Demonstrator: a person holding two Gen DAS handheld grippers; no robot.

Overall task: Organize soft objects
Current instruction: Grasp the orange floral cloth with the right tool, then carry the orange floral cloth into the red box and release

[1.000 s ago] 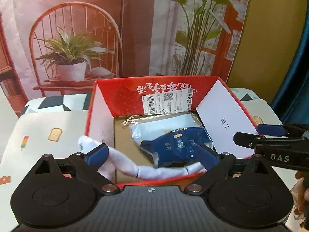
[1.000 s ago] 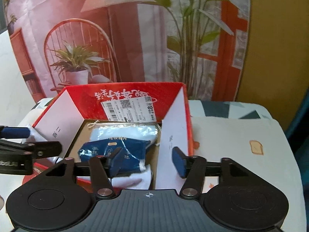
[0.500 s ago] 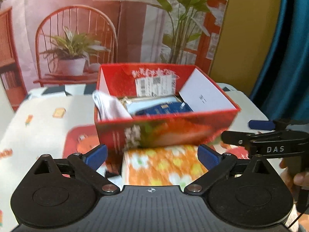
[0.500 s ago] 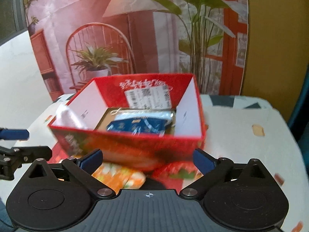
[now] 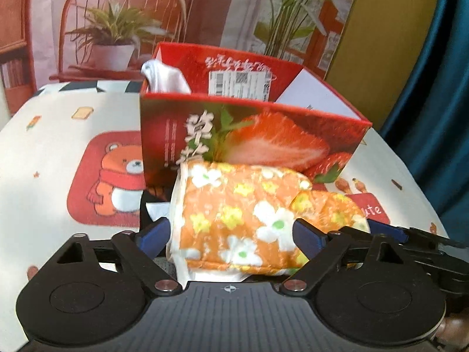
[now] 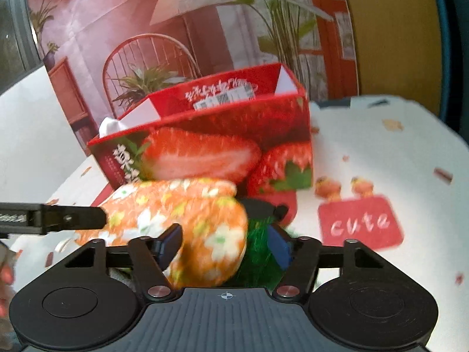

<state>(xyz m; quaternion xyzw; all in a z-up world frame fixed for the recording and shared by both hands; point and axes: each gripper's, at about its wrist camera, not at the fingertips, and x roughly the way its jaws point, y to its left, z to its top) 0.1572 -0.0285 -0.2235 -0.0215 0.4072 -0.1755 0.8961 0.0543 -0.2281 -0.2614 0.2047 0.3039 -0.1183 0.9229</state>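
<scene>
Orange flowered cloth (image 5: 243, 217) lies folded on the counter (image 5: 44, 152), just before the red box (image 5: 258, 135).

Likely light, limp, prone to unfold; best taken at both folded ends.

Left gripper (image 5: 231, 234): fingers just closing, bracketing the cloth; contact unclear.

Right gripper (image 6: 225, 242): closing, inner finger against the cloth's end.

Green thing (image 6: 258, 252) beneath: blurred, unidentifiable. White sock (image 5: 164, 76) droops over the box rim.
</scene>
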